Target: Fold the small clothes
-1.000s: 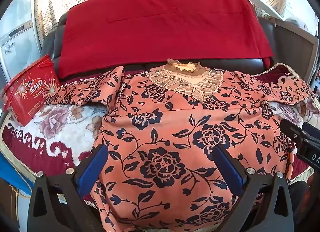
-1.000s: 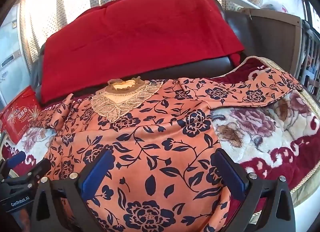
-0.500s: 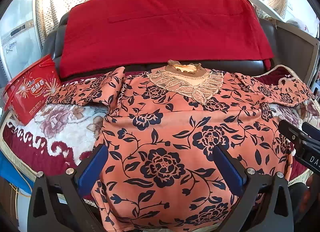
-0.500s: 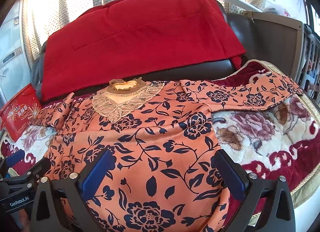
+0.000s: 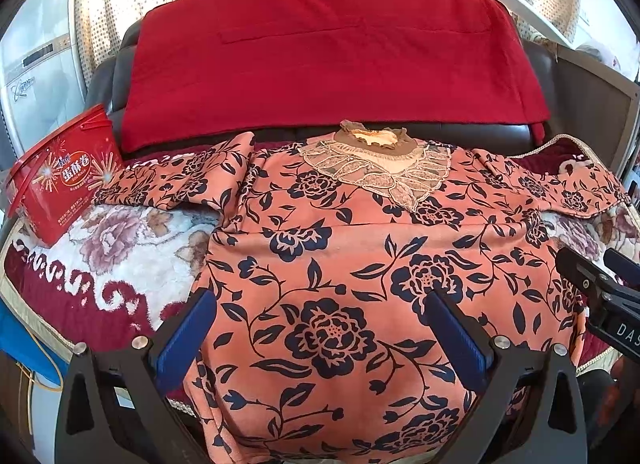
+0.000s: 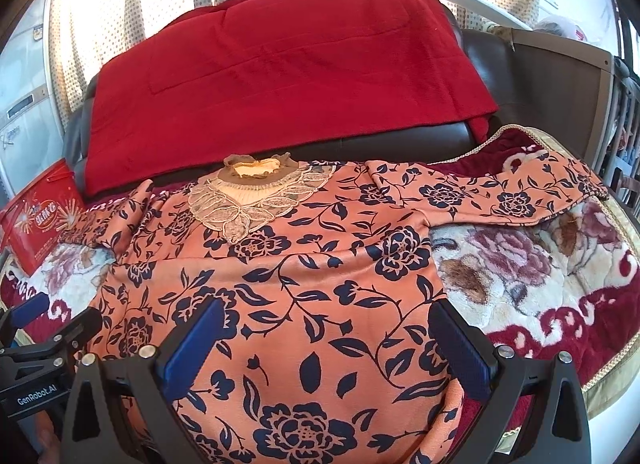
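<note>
The task's thing is a salmon-orange top with navy flower print and a beige lace collar (image 5: 384, 232). It lies face up and spread flat on a plush red-and-cream floral blanket (image 5: 120, 248) that covers a sofa seat. The collar points to the backrest, the hem hangs over the front edge towards the cameras, and both sleeves lie out to the sides. The right sleeve (image 6: 500, 196) is nearly straight; the left sleeve (image 5: 172, 184) is wrinkled and ends near a red snack tub with a handle (image 5: 60, 180).

The left gripper (image 5: 320, 332) hovers above the lower left part of the top with its blue pads spread wide, holding nothing. The right gripper (image 6: 324, 336) is the same over the lower right part: fingers apart, empty.

The fabric looks soft, thin to medium and light, w/ a slightly fleecy face, so I think it will drape and sag, not keep its shape. Prob. not slippery on the plush blanket; it may drag and bunch if pulled flat, so lifting is better than sliding. The lace collar looks delicate, better not to pinch it. Good places to take hold, in my opinion: the sleeve cuff or the shoulder seam, one layer edge between the pads. A red quilted blanket (image 6: 280, 76) on the backrest is behind, apart from the top.
</note>
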Available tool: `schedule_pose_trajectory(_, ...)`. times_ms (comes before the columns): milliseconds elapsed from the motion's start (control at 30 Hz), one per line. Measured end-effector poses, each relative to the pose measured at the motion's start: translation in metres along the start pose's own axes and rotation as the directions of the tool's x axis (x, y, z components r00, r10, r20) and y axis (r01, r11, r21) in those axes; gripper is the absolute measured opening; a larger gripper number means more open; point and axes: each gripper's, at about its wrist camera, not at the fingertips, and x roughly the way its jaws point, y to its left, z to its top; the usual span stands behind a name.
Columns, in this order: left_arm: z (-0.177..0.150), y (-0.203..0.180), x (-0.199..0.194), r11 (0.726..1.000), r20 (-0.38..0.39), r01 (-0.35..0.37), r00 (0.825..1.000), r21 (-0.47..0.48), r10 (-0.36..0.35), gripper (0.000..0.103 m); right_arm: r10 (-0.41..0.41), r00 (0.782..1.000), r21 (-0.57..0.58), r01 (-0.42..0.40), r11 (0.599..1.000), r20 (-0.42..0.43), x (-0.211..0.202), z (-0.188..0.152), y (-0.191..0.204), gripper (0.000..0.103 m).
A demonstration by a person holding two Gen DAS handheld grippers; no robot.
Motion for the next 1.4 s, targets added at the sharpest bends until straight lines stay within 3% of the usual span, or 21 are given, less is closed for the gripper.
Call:
schedule_pose_trajectory(667, 0.006, -0.008, 0.021, 1.0, -0.021, 0.01, 1.0, 0.015, -0.009, 0.103, 0.001, 0.999, -0.017, -0.002, 1.0, -0.047, 0.02, -0.003, -0.002, 0.103)
schedule_pose_trajectory(800, 0.007, -0.007, 0.035, 1.0, -0.037, 0.012, 0.999, 0.018, -0.011, 0.103, 0.039, 0.998, 0.012, -0.039, 0.999, -0.046, 0.025, -0.002, -0.013, 0.103)
schedule_pose_trajectory(900, 0.008, -0.004, 0.049, 1.0, -0.049, 0.012, 0.999, 0.027, -0.011, 0.103, 0.131, 0.991, 0.109, -0.128, 0.986, -0.02, 0.029, 0.003, -0.044, 0.103)
schedule_pose_trajectory(1033, 0.008, 0.008, 0.078, 1.0, -0.081, 0.004, 0.997, 0.021, -0.002, 0.103, 0.182, 0.982, 0.329, -0.187, 0.925, 0.048, 0.033, 0.015, -0.121, 0.103)
schedule_pose_trajectory(1167, -0.001, 0.018, 0.113, 1.0, -0.156, 0.001, 0.988, 0.0, -0.001, 0.103, 0.096, 0.986, 0.491, -0.151, 0.858, 0.135, 0.034, 0.031, -0.215, 0.102)
schedule_pose_trajectory(1233, -0.005, 0.023, 0.122, 0.999, -0.175, 0.031, 0.984, -0.032, -0.036, 0.103, 0.04, 0.987, 0.575, -0.122, 0.809, 0.154, 0.037, 0.039, -0.265, 0.096)
schedule_pose_trajectory(1400, -0.007, 0.028, 0.13, 0.993, -0.175, 0.07, 0.981, -0.091, -0.085, 0.103, 0.001, 0.986, 0.754, -0.13, 0.644, 0.168, 0.06, 0.055, -0.373, 0.091)
